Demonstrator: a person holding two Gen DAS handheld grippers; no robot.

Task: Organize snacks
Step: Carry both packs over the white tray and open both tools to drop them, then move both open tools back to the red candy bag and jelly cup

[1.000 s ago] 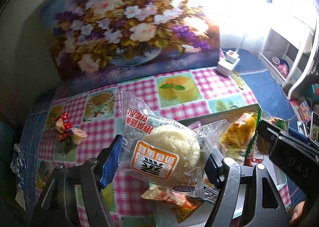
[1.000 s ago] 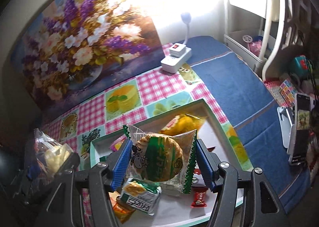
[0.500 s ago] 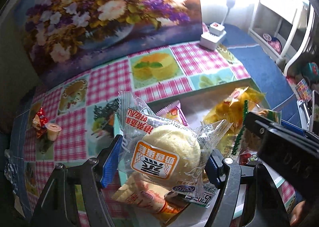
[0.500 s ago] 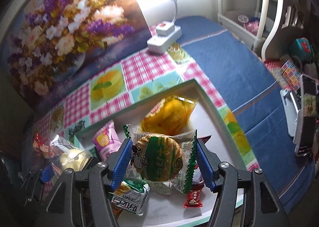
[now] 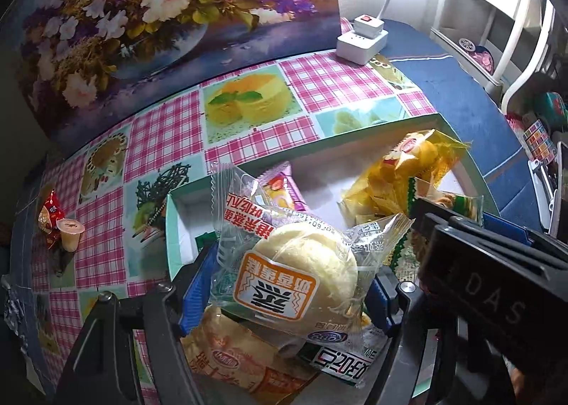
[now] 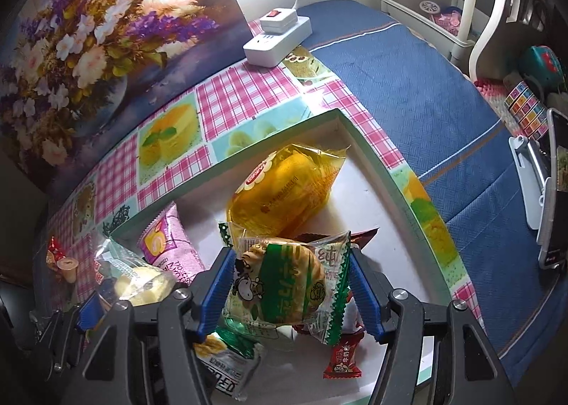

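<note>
You've got glossy, crinkly clear plastic round the bun. That checked cloth on the tabletop shines like vinyl. The blue cloth beside it looks matt, woven.

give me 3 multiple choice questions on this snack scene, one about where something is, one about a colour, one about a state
1. Where is the jelly cup?
A. in the tray
B. on the checked tablecloth, outside the tray
C. in the left gripper

2. What colour is the switch on the power strip?
A. red
B. green
C. blue

3. What is the right gripper doing?
A. open, empty
B. shut on the green-striped pastry
C. shut on a phone

Answers:
1 B: the cup stands on the tablecloth, left of the tray.
2 A: a red rocker shows on top.
3 B: both blue pads press the green-striped pastry, held over the tray.
</note>
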